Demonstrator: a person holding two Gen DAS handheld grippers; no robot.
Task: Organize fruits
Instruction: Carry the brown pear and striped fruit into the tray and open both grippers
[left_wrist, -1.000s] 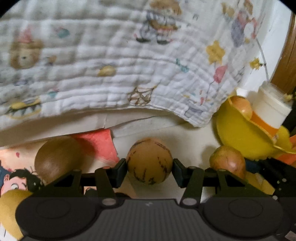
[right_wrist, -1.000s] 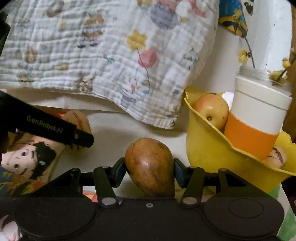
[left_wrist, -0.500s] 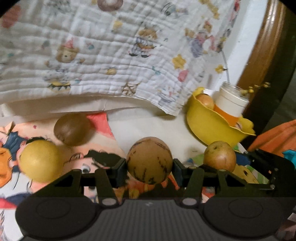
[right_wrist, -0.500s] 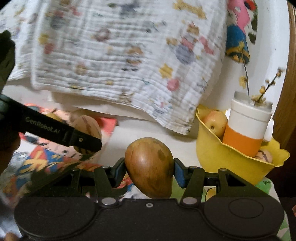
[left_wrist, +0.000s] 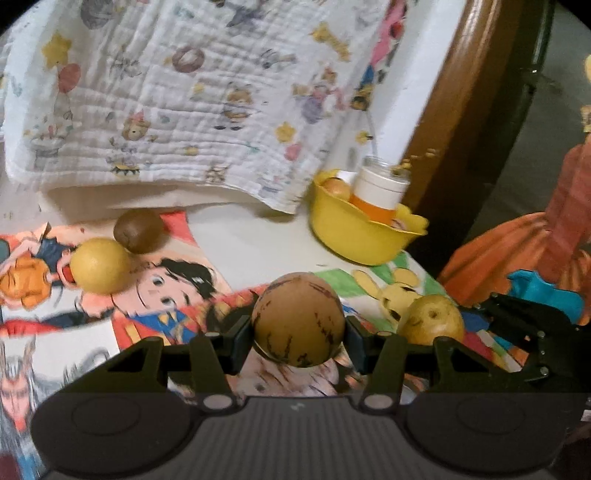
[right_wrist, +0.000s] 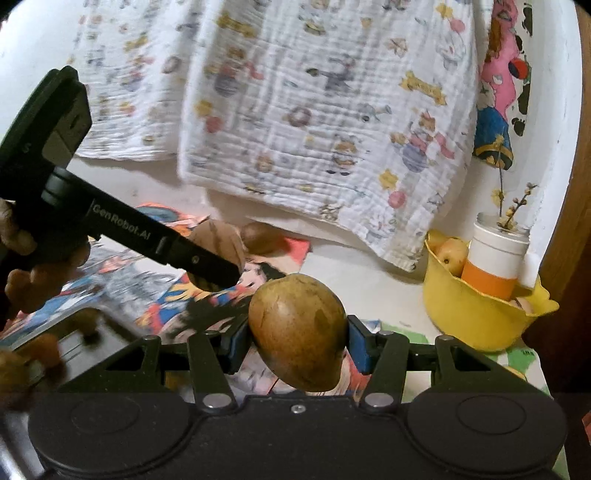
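The streaked round fruit (left_wrist: 298, 319) sits clenched in the left gripper (left_wrist: 298, 332), and the mango-shaped fruit (right_wrist: 298, 334) in the right gripper (right_wrist: 298, 343), both above the desk (left_wrist: 255, 243). The yellow bowl (left_wrist: 354, 236) at the far right corner holds a few fruits; a yellow fruit (left_wrist: 99, 265) and a brown fruit (left_wrist: 137, 230) wait near the left edge.

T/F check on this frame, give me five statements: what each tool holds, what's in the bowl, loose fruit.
1. The left tool is clamped on a round brown streaked fruit. True.
2. The right tool is empty. False: it grips a brown mango-shaped fruit.
3. The yellow bowl holds a white and orange cup. True.
4. The yellow bowl holds no fruit. False: an apple-like fruit sits beside the cup.
5. A round yellow fruit lies loose on the cartoon mat. True.
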